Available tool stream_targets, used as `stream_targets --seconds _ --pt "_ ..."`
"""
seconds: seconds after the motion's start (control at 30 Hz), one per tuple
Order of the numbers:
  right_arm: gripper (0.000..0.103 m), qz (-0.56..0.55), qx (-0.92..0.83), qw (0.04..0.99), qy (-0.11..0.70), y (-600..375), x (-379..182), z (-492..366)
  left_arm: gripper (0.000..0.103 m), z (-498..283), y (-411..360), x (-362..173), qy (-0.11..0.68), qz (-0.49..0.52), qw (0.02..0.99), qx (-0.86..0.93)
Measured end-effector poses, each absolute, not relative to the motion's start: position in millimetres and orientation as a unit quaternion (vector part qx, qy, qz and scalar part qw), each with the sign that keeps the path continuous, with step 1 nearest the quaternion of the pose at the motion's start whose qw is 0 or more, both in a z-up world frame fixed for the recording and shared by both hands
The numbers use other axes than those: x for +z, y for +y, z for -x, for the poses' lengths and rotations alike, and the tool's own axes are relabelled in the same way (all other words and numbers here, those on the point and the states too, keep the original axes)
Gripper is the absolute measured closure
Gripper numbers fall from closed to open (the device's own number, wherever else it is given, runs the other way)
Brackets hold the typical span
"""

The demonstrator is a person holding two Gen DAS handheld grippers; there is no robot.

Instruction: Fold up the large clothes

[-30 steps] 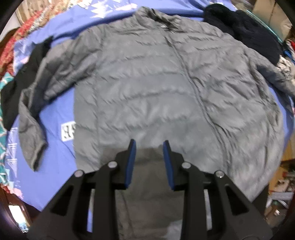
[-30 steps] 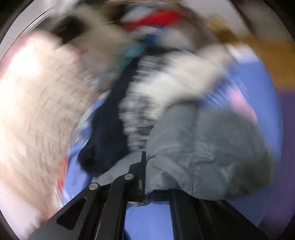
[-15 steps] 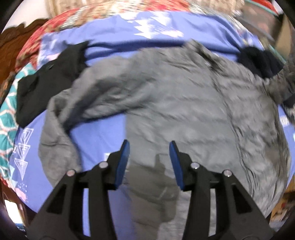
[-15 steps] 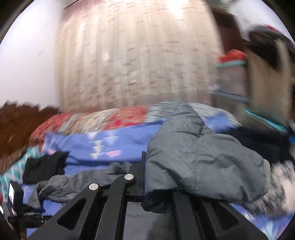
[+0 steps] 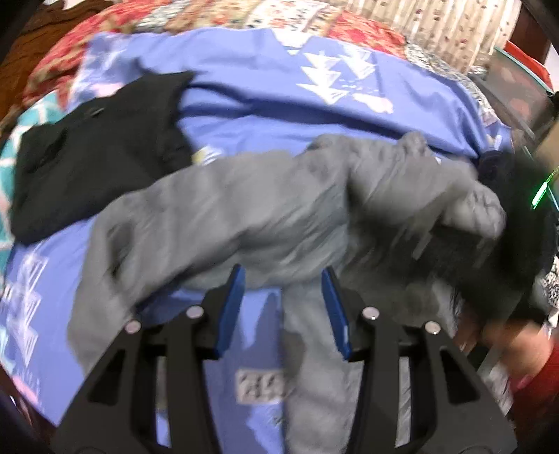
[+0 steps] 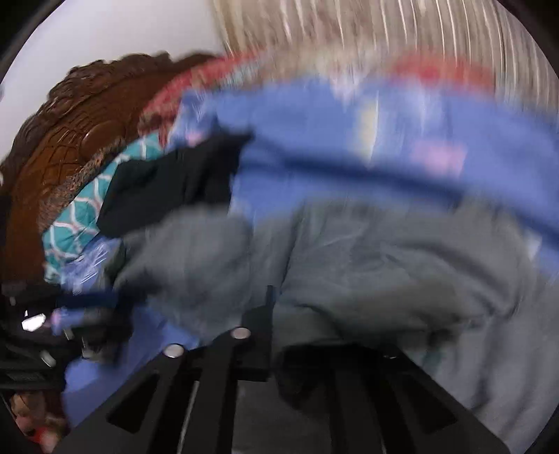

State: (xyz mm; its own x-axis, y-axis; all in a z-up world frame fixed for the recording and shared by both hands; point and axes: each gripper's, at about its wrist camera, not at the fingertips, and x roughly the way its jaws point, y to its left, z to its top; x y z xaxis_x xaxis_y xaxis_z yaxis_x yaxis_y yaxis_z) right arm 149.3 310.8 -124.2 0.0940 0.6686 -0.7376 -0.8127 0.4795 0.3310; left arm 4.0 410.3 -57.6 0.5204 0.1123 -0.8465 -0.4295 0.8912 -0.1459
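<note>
A grey puffer jacket (image 5: 265,223) lies on the blue bedspread (image 5: 265,115), its right side lifted and folded across toward the left. My left gripper (image 5: 283,307) is open and empty, hovering over the jacket's lower left edge. My right gripper (image 6: 276,335) is shut on the jacket's sleeve (image 6: 384,279), whose grey fabric drapes over and hides the right finger. The right gripper also shows at the right edge of the left wrist view (image 5: 489,258), blurred by motion.
A black garment (image 5: 94,153) lies at the bed's left side, also seen in the right wrist view (image 6: 174,181). A carved wooden headboard (image 6: 56,153) stands at far left. A floral quilt (image 5: 209,17) and curtain lie beyond the bedspread.
My right gripper has swung the held sleeve leftward over the jacket body. My left gripper has shifted left and lower toward the jacket's left edge, still open.
</note>
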Motion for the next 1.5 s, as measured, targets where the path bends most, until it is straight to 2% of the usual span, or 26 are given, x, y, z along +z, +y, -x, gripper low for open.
stream_targets --seconds 0.07,0.17,0.2,0.3,0.37,0.4,0.5,0.57,0.63,0.73,0.87,1.0,1.13,1.2,1.27,1.43,1.5 --pt "0.053 0.048 0.515 0.723 0.458 287 -129 -149 0.060 -28 408 -58 0.465 0.175 0.858 0.132" --pt "0.029 0.002 0.520 0.726 0.449 233 -114 -148 0.059 -55 405 -65 0.474 0.188 0.855 0.100" --pt "0.027 -0.013 0.527 0.725 0.444 213 -107 -148 0.059 -62 403 -67 0.475 0.192 0.854 0.092" --pt "0.026 -0.060 0.535 0.726 0.428 161 -89 -152 0.059 -81 392 -75 0.481 0.194 0.852 0.075" --pt "0.025 -0.095 0.500 0.756 0.411 115 -79 -164 0.046 -94 385 -82 0.493 0.189 0.846 0.075" --pt "0.025 -0.114 0.471 0.780 0.395 88 -74 -174 0.045 -101 381 -89 0.504 0.192 0.838 0.078" --pt "0.025 -0.134 0.379 0.833 0.379 43 -71 -195 0.045 -102 369 -92 0.507 0.196 0.837 0.065" --pt "0.025 -0.160 0.330 0.842 0.396 19 -77 -214 0.045 -94 354 -83 0.487 0.170 0.854 0.064" --pt "0.025 -0.163 0.304 0.851 0.396 4 -81 -223 0.044 -81 335 -71 0.463 0.121 0.874 0.087" --pt "0.025 -0.157 0.274 0.859 0.402 3 -88 -235 0.034 -60 309 -65 0.433 0.070 0.892 0.111" --pt "0.025 -0.146 0.265 0.848 0.435 18 -105 -248 0.034 -63 283 -88 0.445 0.003 0.885 0.137" --pt "0.023 -0.122 0.272 0.840 0.454 37 -111 -247 0.034 -76 286 -107 0.455 -0.020 0.874 0.168" --pt "0.024 -0.077 0.254 0.834 0.484 49 -125 -252 0.034 -92 316 -108 0.462 0.027 0.864 0.198" --pt "0.052 -0.049 0.239 0.847 0.471 49 -125 -250 0.034 -96 339 -102 0.454 0.070 0.861 0.218" --pt "0.060 -0.027 0.212 0.865 0.454 44 -122 -251 0.034 -96 365 -99 0.449 0.106 0.854 0.241" --pt "0.060 -0.049 0.163 0.882 0.439 20 -126 -259 0.034 -77 409 -108 0.454 0.177 0.837 0.249" --pt "0.056 -0.065 0.160 0.881 0.441 13 -127 -258 0.034 -67 416 -113 0.459 0.203 0.830 0.243"
